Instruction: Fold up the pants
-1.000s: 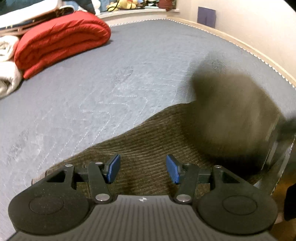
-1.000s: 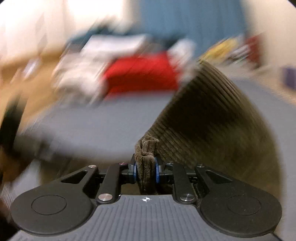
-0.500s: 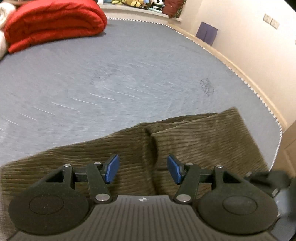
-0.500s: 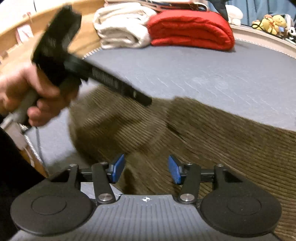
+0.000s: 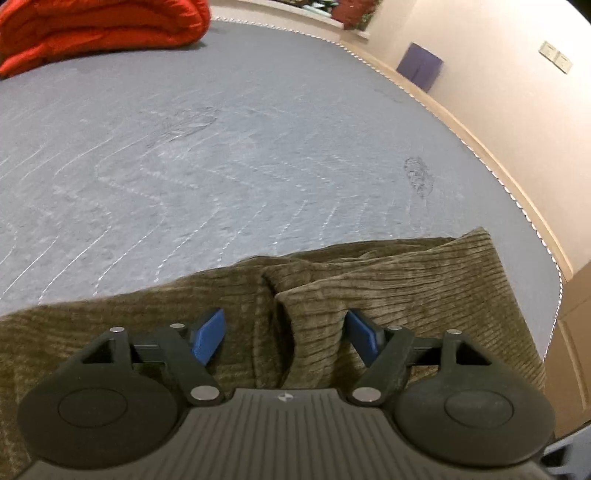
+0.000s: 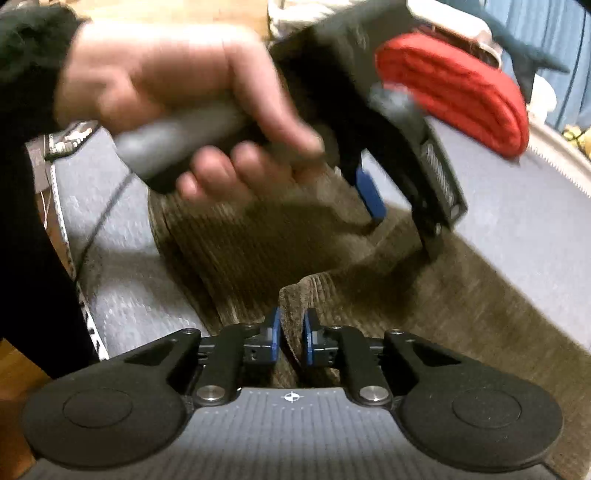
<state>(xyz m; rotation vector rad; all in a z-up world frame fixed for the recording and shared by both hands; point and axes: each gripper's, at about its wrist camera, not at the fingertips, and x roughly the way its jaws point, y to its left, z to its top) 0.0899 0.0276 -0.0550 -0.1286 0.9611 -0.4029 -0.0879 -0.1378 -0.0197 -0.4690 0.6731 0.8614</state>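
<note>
between the right gripper's [image 6: 291,338] fingers stands a raised fold of the brown corduroy pants [image 5: 388,280], and the blue pads, having just closed, pinch it. the left gripper [image 5: 284,336] has its fingers spread wide, having just opened, low over a crease where one layer of the pants overlaps another; nothing is pinched there. the pants lie flat ahead of and beneath both sets of fingers, near the bed's [image 5: 221,155] edge. this looks like the start of a new fold: one side is gripped, and the left fingers probably need to drop onto the cloth and close before both lift together. beyond the fingers stretches a grey quilted bed, a folded red blanket [image 5: 96,29] far off, a pale wall [image 5: 517,103] to the right.
</note>
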